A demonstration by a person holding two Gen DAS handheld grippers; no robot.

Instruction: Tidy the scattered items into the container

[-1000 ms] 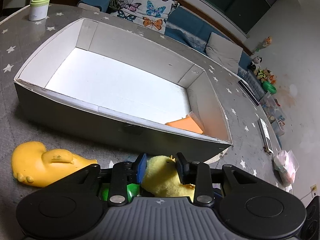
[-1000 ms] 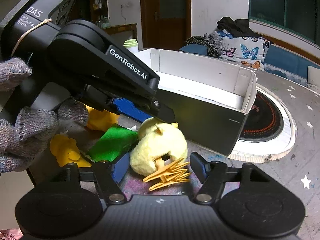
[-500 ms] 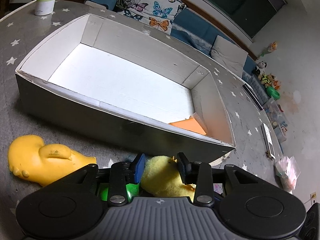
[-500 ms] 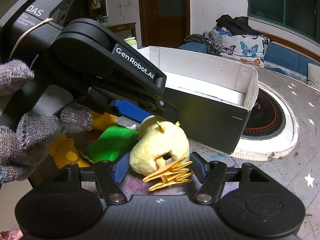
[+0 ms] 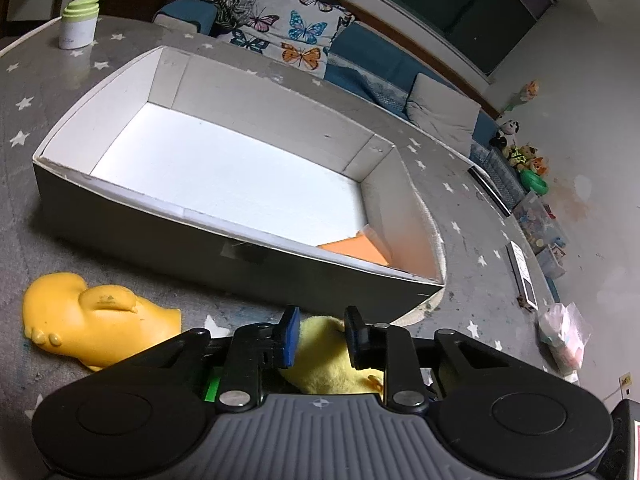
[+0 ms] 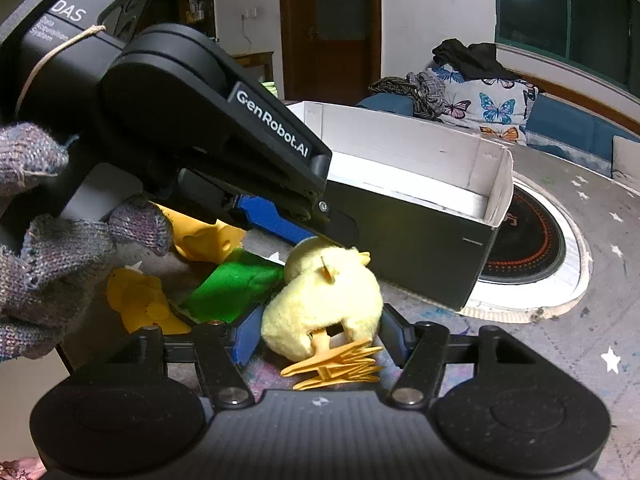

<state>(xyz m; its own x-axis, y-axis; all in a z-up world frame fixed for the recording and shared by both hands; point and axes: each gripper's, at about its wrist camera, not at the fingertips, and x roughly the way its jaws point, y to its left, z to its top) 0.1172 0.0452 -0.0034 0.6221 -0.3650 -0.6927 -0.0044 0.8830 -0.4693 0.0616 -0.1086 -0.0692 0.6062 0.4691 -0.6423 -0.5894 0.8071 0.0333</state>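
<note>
A grey, star-printed table fills both views, with a sofa and butterfly cushions in the dim room beyond. Low in the centre of the left wrist view, your left gripper has its fingers pressed narrowly against the head of the plush chick, so you seem to grip it there. In the right wrist view the same chick sits at lower centre, its orange feet toward the lens, and your right gripper brackets it with wide tongs; the blue pad lies just beside the body, and whether it touches is unclear. That reads as a two-handed hold: one gripper pinches, the other steadies the soft body against swinging.

The container, a shallow white-lined box, stands just beyond the chick across mid-frame, with an orange item already in its lower right corner. A yellow rubber duck lies at lower left, outside the box, and a green block lies left of the chick.

Compared with a second ago, the box sits a little further up-frame in the left view, and the left gripper has risen slightly.
</note>
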